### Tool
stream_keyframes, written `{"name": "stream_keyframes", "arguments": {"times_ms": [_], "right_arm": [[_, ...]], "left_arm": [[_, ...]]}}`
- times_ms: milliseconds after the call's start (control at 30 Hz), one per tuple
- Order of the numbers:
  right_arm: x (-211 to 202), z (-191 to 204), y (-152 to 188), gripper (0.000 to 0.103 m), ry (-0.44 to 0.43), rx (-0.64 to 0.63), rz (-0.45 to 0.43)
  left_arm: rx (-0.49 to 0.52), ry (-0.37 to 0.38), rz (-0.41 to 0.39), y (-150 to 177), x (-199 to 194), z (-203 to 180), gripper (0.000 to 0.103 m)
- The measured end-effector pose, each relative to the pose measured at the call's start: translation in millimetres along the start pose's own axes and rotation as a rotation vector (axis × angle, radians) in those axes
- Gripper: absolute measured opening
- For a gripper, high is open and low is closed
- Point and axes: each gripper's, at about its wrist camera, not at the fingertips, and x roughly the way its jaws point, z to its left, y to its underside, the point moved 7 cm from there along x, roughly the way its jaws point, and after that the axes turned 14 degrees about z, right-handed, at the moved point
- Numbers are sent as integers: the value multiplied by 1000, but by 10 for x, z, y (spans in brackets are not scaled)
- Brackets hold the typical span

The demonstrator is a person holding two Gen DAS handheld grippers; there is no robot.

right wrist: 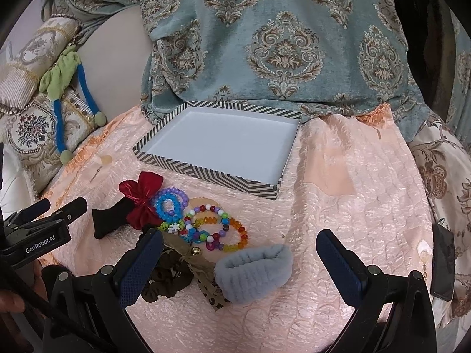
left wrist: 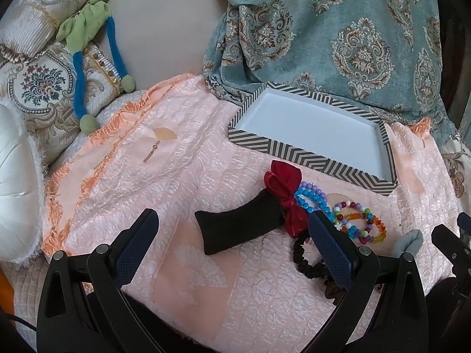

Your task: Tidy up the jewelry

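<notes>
A heap of jewelry and hair pieces is spread on a peach quilted bedspread point(right wrist: 353, 176), just in front of a shallow box point(right wrist: 206, 173) with a chevron-striped rim and a bare white floor. A blue bead bracelet point(right wrist: 167, 206) and a lilac one are seen lying together beside a red satin bow point(right wrist: 141, 203), which is fixed to the end of a black velvet cushion point(left wrist: 238, 226). To the right of these, several multicoloured bead bracelets point(right wrist: 217, 226) are tangled together, some of clear orange and yellow beads, some of opaque red, white and green ones.

The left tongs point(left wrist: 232, 250) are held spread wide above the bedspread, with nothing between them; the black cushion is framed in the gap, and a black scrunchie point(left wrist: 306, 259) is partly covered by one finger. The right tongs point(right wrist: 238, 264) are likewise spread wide and hold nothing, with a grey fluffy band point(right wrist: 253, 273) lying between the fingers.

Only in the right wrist view are a dark brown scrunchie point(right wrist: 167, 279), a leopard-print ribbon with a small gold bell point(right wrist: 195, 251) and the whole grey band shown, as well as a dark phone-like slab point(right wrist: 444, 264) at the bedspread's right edge. The cushion's full length and a white furry pillow point(left wrist: 17, 182) are shown only in the left wrist view. A green and blue soft toy point(left wrist: 85, 29) is draped over embroidered cushions in both.
</notes>
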Motion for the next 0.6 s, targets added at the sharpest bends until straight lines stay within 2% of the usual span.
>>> {"name": "stream_keyframes", "arguments": {"times_ms": [600], "right_arm": [[13,-68,51,103,-8,23,19]], "left_arm": [[-3,3,7,25,21,7,102]]}}
